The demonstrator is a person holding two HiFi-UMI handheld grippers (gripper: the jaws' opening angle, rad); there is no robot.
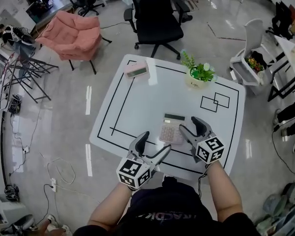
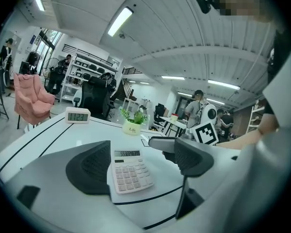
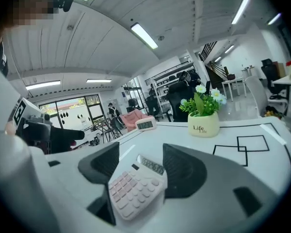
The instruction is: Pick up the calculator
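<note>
- Head view: the desk (image 1: 137,107) is seen steeply from above.
- Left gripper view: set low, the calculator (image 2: 131,171) is faced closely.
- Right gripper view: likewise; calculator and potted plant (image 3: 202,123) are shared.

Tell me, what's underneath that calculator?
The calculator lies keys-up on the white table, and bare tabletop shows all around it. The patch directly beneath is covered by the calculator's own body, so anything thin lying there cannot be seen.
</note>
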